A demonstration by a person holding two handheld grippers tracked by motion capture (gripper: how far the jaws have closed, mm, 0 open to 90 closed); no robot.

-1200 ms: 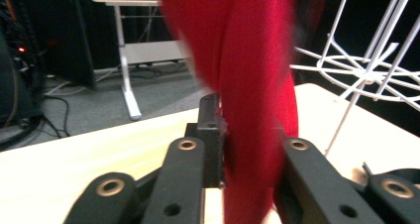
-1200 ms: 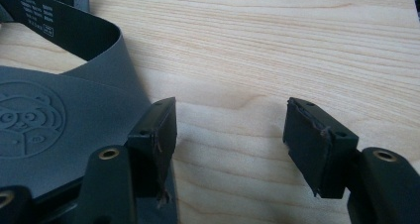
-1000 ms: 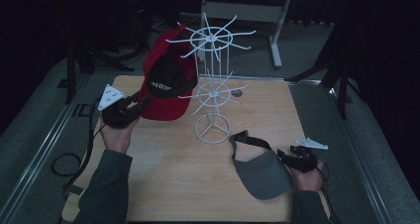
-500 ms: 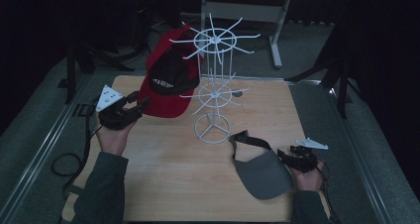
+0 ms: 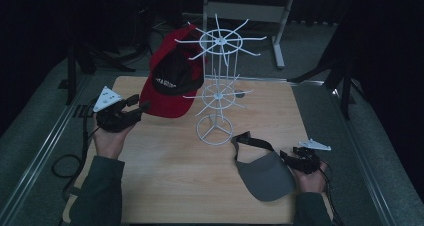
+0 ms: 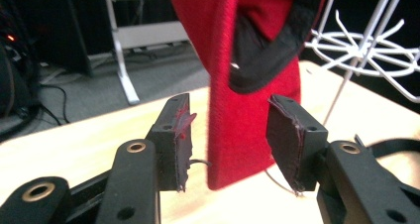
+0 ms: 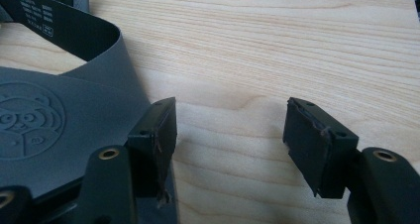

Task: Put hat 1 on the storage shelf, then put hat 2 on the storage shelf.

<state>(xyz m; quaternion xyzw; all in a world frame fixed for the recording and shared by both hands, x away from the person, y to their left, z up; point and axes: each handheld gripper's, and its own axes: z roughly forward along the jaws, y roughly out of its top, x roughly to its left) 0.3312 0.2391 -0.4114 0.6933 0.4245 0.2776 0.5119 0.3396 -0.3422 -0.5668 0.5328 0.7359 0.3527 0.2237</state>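
Observation:
A red cap (image 5: 170, 93) with a black lining hangs from an arm of the white wire rack (image 5: 216, 93), on the rack's left side. My left gripper (image 5: 136, 107) is open just left of the cap's peak. In the left gripper view the peak (image 6: 247, 135) hangs a little beyond the left gripper (image 6: 230, 122), between the lines of its jaws and untouched. A grey visor (image 5: 264, 175) lies flat at the front right of the table. My right gripper (image 5: 291, 158) stands open at the visor's right edge, and its left finger (image 7: 158, 135) rests over the visor (image 7: 44, 130).
The wooden table (image 5: 165, 176) has bare room at front left and centre. The rack's round base (image 5: 215, 133) stands mid-table. A white metal stand (image 5: 280, 31) and dark floor lie beyond the far edge. Cables (image 5: 62, 163) trail off the left side.
My left gripper has opened off the cap's peak and drawn slightly back to the left. The cap hangs from the rack. The right gripper and visor have not moved.

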